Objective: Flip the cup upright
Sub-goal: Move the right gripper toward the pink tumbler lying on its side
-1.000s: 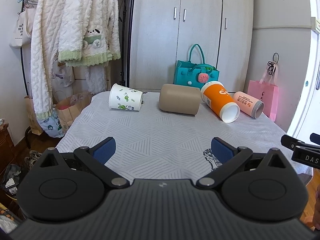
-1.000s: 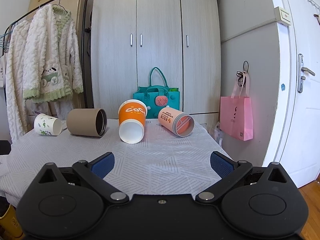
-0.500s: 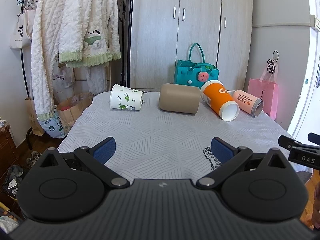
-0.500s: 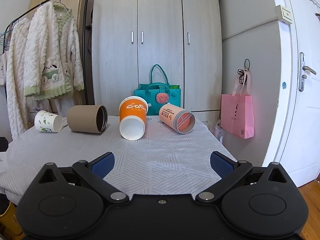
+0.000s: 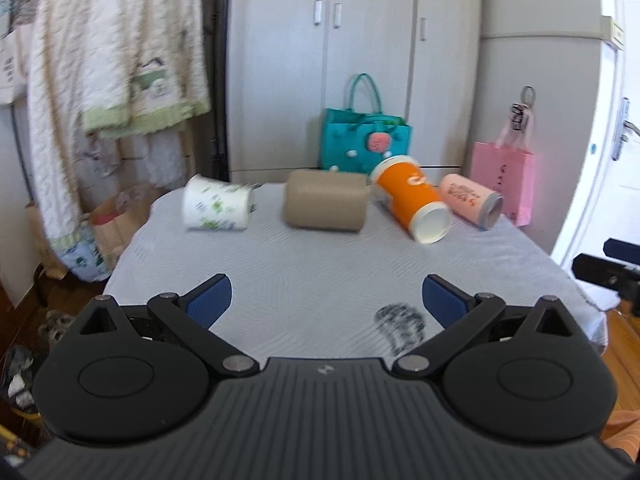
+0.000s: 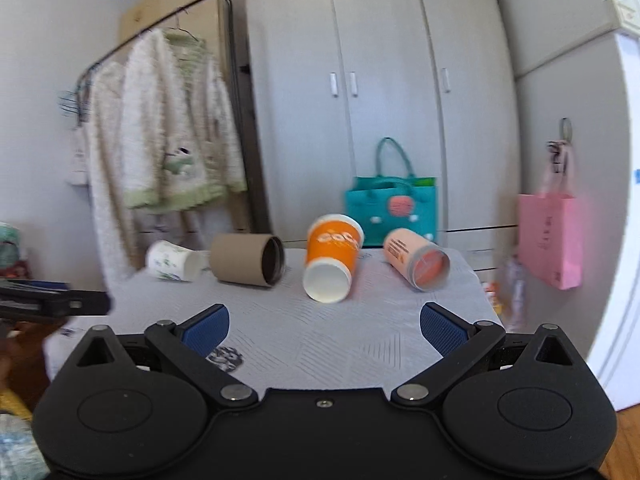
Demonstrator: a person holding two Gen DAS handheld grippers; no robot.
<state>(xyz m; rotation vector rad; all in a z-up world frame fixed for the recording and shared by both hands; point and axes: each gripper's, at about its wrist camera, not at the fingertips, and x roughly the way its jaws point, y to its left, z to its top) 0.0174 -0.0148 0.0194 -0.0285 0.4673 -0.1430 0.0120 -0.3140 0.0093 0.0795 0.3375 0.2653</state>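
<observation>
Several cups lie on their sides in a row at the far side of the table: a white cup with green print (image 5: 218, 207) (image 6: 173, 261), a plain brown cup (image 5: 326, 205) (image 6: 248, 258), an orange cup (image 5: 412, 204) (image 6: 332, 262) and a pink cup (image 5: 472, 199) (image 6: 416, 258). My left gripper (image 5: 326, 300) is open and empty over the near part of the table. My right gripper (image 6: 324, 326) is open and empty, also short of the cups.
The table has a grey patterned cloth (image 5: 320, 272) with a dark print (image 5: 402, 322) near the front. A teal bag (image 5: 364, 142), a pink bag (image 5: 504, 178), wardrobes and a clothes rack with robes (image 5: 116, 60) stand behind. The right gripper's tip (image 5: 608, 270) shows at the right edge.
Both grippers have moved forward toward the cups and both views are blurred by motion. The right wrist view has swung, the cups now sit lower and nearer. No cup has moved.
</observation>
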